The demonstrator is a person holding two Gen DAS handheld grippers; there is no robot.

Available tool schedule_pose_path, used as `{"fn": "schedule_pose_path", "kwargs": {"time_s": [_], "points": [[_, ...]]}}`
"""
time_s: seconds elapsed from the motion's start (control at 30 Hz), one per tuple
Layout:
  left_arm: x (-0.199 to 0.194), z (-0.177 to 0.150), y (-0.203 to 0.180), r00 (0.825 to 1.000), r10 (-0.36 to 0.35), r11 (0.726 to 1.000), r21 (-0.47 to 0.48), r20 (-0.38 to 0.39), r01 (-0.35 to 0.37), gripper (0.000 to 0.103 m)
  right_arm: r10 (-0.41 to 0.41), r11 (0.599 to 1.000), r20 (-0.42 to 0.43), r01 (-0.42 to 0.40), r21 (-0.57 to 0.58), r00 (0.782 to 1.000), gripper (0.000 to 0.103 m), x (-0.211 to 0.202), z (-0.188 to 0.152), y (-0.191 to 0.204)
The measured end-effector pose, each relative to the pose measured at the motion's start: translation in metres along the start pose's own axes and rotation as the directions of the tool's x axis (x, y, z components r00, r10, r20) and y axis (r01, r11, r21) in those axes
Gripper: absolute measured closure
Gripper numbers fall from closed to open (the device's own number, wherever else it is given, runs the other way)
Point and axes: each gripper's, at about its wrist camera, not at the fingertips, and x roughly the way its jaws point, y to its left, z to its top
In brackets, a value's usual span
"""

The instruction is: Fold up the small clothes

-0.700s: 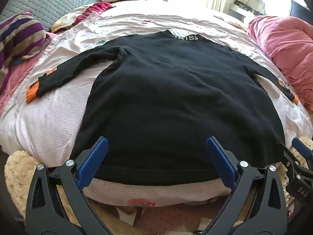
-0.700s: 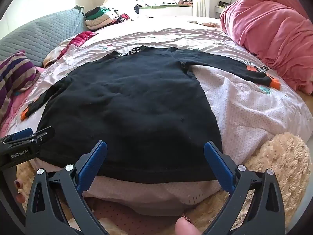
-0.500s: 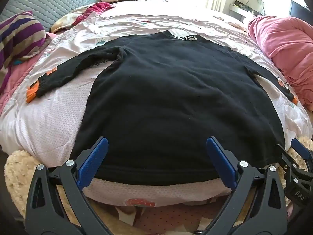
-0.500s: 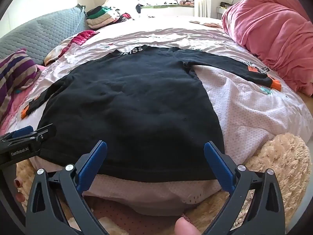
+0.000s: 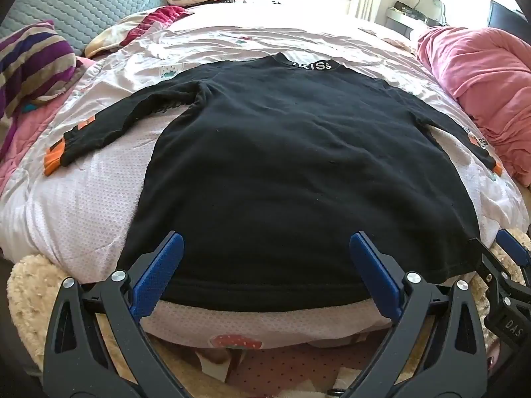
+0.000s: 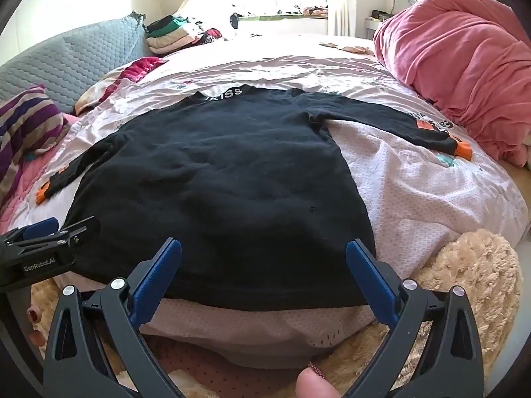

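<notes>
A small black long-sleeved top (image 5: pixel 298 165) lies flat on the bed, neckband with white letters at the far end, both sleeves spread out with orange cuffs (image 5: pixel 53 157). It also shows in the right wrist view (image 6: pixel 225 199). My left gripper (image 5: pixel 265 248) is open and empty, hovering just before the hem at its left part. My right gripper (image 6: pixel 264 248) is open and empty before the hem at its right part. Each gripper shows at the edge of the other's view: the right one (image 5: pixel 507 265), the left one (image 6: pixel 46 235).
The bed has a pale pink quilt (image 5: pixel 83 205). A big pink duvet (image 6: pixel 464 66) is heaped on the right. A striped pillow (image 5: pixel 30 63) and grey headboard cushion (image 5: pixel 83 3) are on the left. Folded clothes (image 6: pixel 169 33) are stacked at the back. A cream fluffy blanket (image 6: pixel 464 282) hangs at the near edge.
Both grippers have stayed open and almost still; the right wrist view has tilted up slightly, so the top sits a little lower in it.
</notes>
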Motion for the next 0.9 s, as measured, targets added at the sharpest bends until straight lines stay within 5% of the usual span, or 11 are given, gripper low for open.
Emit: {"fn": "schedule_pose_path", "kwargs": {"time_s": [0.9], "points": [[-0.0055, 0.0016, 0.0030, 1.000, 0.001, 1.000, -0.007, 0.015, -0.001, 0.009, -0.002, 1.000, 0.006, 0.002, -0.015, 1.000, 0.004, -0.0026, -0.0005, 0.0017]]}}
